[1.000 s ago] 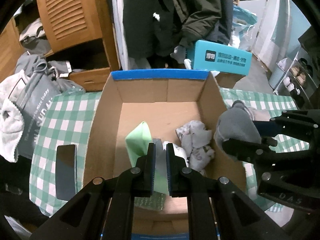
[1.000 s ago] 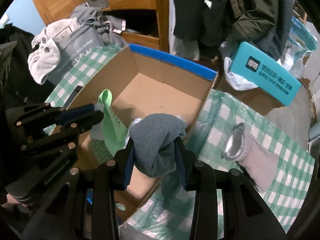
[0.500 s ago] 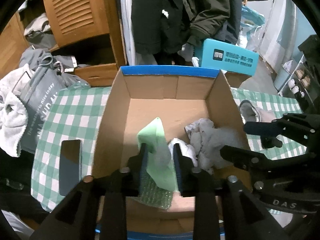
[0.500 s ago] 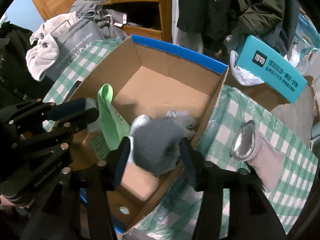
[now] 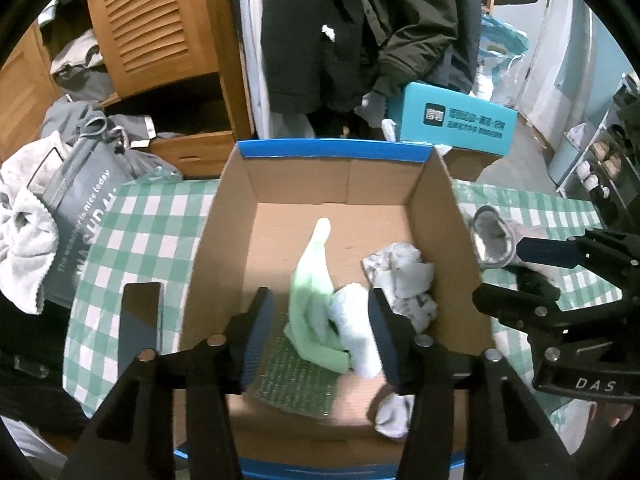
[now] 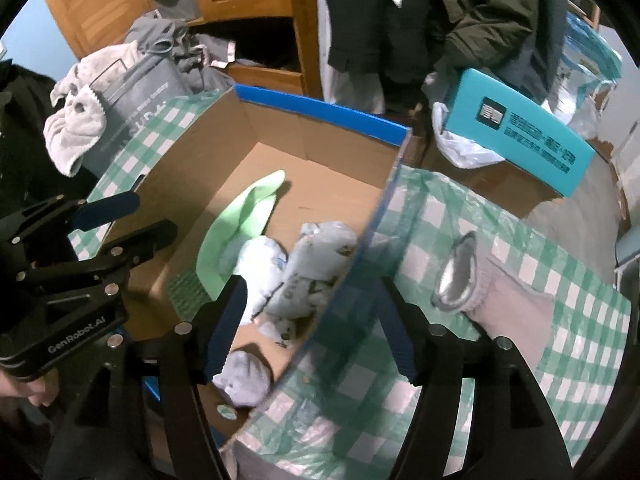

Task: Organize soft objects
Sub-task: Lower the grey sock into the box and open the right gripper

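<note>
now both tools stood spread over the cardboard box [image 5: 236, 216], and the reason looked plain: each had just been opening to let a soft thing fall in, so the jaws hung above the box's open top, tilted downward, rather than over the checked surface [image 5: 132, 236]. the left tool [image 5: 320, 332] had its jaws apart with the green sock [image 5: 314, 280] and a white sock [image 5: 356, 332] lying loose between them on the box floor, the pads pressing on neither, as far as could be seen. the right tool [image 6: 316, 324] was likewise spread, straddling the box's right wall; a grey sock [image 6: 244, 380] lay below its left finger in the near corner of the box, free of the pads.

inside the box the socks made a loose heap toward the near side: the green 1 stretched long and flat with its toe pointing to the far wall, the white 1 bunched against it, and a pale patterned bundle [image 5: 404, 280] crumpled by the right wall. the far half of the box floor was bare cardboard.

1 more sock [image 6: 492, 292], greyish pink with its cuff gaping open, rested outside on the checked surface just right of the box, so the sorting seemed unfinished. a dark flat phone [image 5: 140, 316] lay on the surface at the box's left, and a grey bag [image 5: 76, 200] with a towel [image 5: 22, 240] sat beyond it.
</note>
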`<move>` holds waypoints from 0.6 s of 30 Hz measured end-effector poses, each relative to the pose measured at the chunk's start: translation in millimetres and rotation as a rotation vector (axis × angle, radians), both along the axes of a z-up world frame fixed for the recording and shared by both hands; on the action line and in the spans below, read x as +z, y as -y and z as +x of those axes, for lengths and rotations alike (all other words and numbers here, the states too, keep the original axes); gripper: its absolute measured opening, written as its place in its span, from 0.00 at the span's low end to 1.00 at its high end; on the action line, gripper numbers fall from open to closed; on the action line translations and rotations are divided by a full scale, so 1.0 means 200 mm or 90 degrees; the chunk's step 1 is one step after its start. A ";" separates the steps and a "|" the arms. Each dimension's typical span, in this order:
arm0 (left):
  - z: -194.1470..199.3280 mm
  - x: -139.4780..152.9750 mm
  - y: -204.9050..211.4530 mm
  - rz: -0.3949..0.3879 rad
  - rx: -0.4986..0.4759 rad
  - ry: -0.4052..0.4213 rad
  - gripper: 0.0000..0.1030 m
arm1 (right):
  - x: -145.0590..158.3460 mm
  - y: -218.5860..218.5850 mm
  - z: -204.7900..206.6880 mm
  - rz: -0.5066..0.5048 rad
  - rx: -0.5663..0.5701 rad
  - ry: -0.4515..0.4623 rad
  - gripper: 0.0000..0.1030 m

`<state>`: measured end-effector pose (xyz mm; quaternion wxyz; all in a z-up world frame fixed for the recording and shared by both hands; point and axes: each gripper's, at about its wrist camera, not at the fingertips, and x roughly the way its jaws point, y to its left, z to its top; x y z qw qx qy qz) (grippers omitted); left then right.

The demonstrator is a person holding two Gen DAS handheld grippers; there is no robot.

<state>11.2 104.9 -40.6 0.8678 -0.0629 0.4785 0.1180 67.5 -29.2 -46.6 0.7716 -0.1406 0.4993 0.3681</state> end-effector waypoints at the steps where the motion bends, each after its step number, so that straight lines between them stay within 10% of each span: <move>1: 0.00 0.01 0.01 -0.003 -0.002 0.004 0.56 | 0.00 0.01 0.00 0.000 -0.003 0.001 0.65; 18: 0.08 0.03 0.26 -0.026 -0.056 0.006 0.57 | -0.03 0.34 0.08 0.012 -0.064 -0.005 0.66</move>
